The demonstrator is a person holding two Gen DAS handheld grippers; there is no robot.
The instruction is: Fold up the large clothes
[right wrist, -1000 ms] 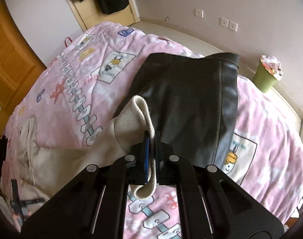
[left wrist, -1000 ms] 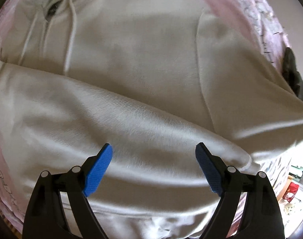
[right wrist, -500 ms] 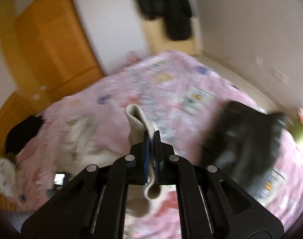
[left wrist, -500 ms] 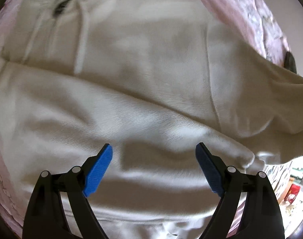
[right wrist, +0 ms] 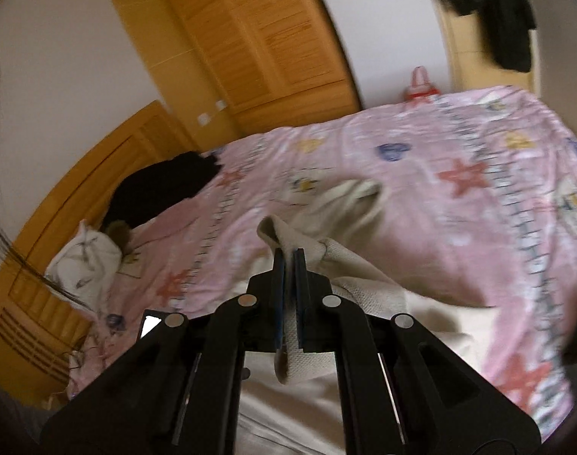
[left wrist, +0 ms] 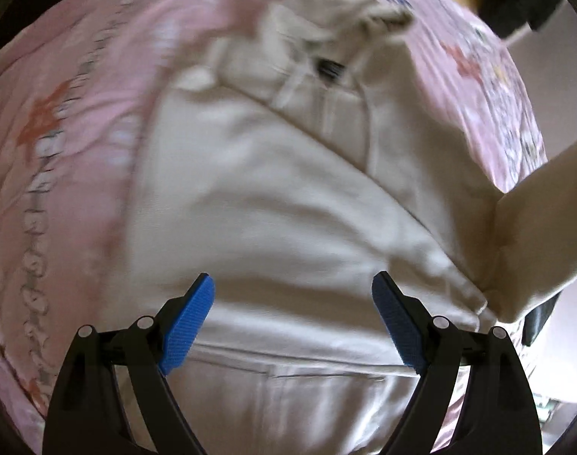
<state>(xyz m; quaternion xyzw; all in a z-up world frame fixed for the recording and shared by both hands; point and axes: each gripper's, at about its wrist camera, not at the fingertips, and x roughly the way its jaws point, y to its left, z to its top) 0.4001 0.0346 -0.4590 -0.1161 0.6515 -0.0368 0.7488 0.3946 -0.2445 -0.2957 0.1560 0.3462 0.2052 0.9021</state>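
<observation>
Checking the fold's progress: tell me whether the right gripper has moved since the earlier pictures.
Yes. The right gripper, shut on the cream ribbed cuff, has swung from over the black leather garment toward the orange wooden wardrobe.

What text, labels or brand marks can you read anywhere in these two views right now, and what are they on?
None can be read.
Dark patch near the neck of the cream hoodie: possibly a label, too blurred to read.
Printed panels and motifs on the pink bedspread: only stars, hearts and cartoon shapes; any lettering is too small and smeared.
Wooden wardrobe: no writing visible.
</observation>
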